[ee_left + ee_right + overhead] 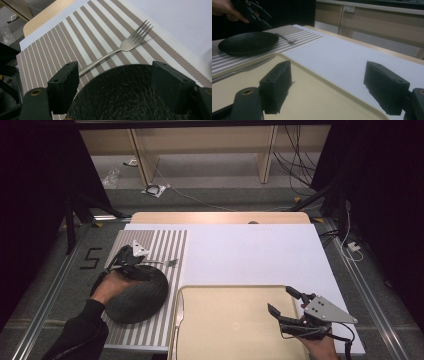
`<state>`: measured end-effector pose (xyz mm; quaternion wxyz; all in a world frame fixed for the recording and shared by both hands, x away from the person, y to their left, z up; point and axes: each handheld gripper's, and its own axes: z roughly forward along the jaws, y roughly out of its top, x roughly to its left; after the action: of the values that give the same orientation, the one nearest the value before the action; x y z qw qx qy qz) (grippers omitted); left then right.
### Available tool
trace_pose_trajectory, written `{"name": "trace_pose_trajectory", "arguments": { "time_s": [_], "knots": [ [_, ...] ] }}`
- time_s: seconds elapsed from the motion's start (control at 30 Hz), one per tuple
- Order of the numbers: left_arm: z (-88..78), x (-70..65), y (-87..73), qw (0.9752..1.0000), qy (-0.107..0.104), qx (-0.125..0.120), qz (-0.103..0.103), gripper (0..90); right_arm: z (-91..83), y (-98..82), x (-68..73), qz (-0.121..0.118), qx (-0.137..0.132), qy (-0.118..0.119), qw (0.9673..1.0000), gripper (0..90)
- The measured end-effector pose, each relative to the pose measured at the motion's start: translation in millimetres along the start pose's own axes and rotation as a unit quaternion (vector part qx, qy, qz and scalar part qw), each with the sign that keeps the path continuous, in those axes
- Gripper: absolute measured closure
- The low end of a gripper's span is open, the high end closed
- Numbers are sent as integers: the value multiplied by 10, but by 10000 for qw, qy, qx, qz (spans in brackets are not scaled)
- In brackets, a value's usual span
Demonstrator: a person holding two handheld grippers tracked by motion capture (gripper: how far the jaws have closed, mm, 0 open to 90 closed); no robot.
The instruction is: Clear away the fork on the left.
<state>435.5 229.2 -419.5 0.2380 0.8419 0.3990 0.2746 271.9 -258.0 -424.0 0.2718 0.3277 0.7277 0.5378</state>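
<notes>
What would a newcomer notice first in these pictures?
Probably the black plate on the striped placemat at the table's left, with the left tongs open above its far rim. A silver fork lies just beyond the plate. At the near edge sits a beige tray, the right tongs open over it.

This looks like a lab or test room set up for recording, not a home. Loose cables [295, 167] trail over the grey carpet at the top of the frame, dark stands [82, 202] flank the table [220, 217], and a taped number 5 [91, 258] marks the floor at the left.
</notes>
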Motion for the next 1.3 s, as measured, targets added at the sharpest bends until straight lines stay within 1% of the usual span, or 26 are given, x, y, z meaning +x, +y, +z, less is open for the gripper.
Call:
{"name": "trace_pose_trajectory", "arguments": {
  "time_s": [0.07, 0.17, 0.2, 0.27, 0.3, 0.33, 0.43, 0.47, 0.53, 0.57, 0.63, 0.67, 0.7, 0.8, 0.87, 0.9, 0.97, 1.0, 1.03, 1.07, 1.1, 1.13, 1.17, 1.23, 1.3],
  "knots": [
    [23, 19, 13, 10000, -5, 35, 5, 232, 0, 0, -1, 1, 5, 2, 10000, 231],
    [104, 101, 82, 9998, -58, 160, 46, 234, 0, 0, -4, -6, 23, -8, 10000, 231],
    [104, 101, 82, 9998, -58, 160, 46, 236, 0, 0, -4, -6, 23, -8, 10000, 231],
    [166, 170, 136, 9997, -139, 201, 73, 239, 5, -4, -4, 2, 23, -3, 10000, 230],
    [166, 170, 136, 9997, -139, 201, 73, 240, 5, -4, -4, 2, 23, -3, 10000, 230],
    [203, 212, 172, 9995, -157, 268, 87, 241, 4, -4, -3, 7, 30, -3, 10000, 231],
    [243, 245, 203, 9991, -220, 330, 133, 242, 5, -5, -5, 1, 25, -1, 10000, 231],
    [290, 272, 235, 9985, -279, 414, 207, 243, 8, -8, -6, -1, 26, 0, 10000, 231],
    [315, 286, 251, 9982, -306, 454, 233, 243, 10, -9, -5, 2, 30, 2, 10000, 231],
    [367, 317, 281, 9975, -398, 526, 267, 244, 11, -9, -3, 1, 39, 7, 10000, 230],
    [414, 355, 310, 9965, -510, 613, 262, 245, 11, -10, -3, 4, 37, 13, 10000, 231],
    [414, 355, 310, 9965, -510, 613, 262, 246, 11, -10, -3, 4, 37, 13, 10000, 231],
    [454, 383, 330, 9957, -578, 658, 299, 248, 11, -9, -2, 0, 38, 14, 10000, 231],
    [496, 411, 345, 9950, -600, 722, 337, 253, 11, -9, -3, -3, 46, 18, 10000, 231],
    [533, 433, 354, 9943, -604, 717, 499, 273, 12, -10, -5, -17, 67, 24, 10000, 231],
    [533, 433, 354, 9943, -604, 717, 499, 271, 13, -10, -5, -20, 67, 23, 10000, 231],
    [561, 444, 363, 9936, -650, 761, 528, 268, 13, -10, -7, -22, 63, 22, 10000, 231],
    [588, 455, 372, 9928, -705, 795, 550, 272, 16, -11, -8, -17, 48, 11, 10000, 231],
    [588, 455, 372, 9928, -705, 795, 550, 274, 16, -11, -8, -17, 48, 11, 10000, 231],
    [620, 460, 375, 9918, -752, 855, 571, 273, 15, -11, -7, -16, 45, 12, 10000, 231],
    [620, 460, 375, 9918, -752, 855, 571, 273, 15, -11, -7, -16, 45, 12, 10000, 231],
    [653, 463, 374, 9906, -765, 939, 643, 273, 14, -10, -6, -23, 55, 13, 10000, 231],
    [653, 463, 374, 9906, -765, 939, 643, 273, 14, -10, -6, -23, 55, 13, 10000, 231],
    [681, 470, 374, 9896, -764, 1004, 697, 274, 13, -10, -5, -24, 68, 16, 10000, 231],
    [708, 486, 375, 9894, -772, 1018, 687, 281, 13, -11, -8, -25, 68, 17, 10000, 231]
  ]
}}
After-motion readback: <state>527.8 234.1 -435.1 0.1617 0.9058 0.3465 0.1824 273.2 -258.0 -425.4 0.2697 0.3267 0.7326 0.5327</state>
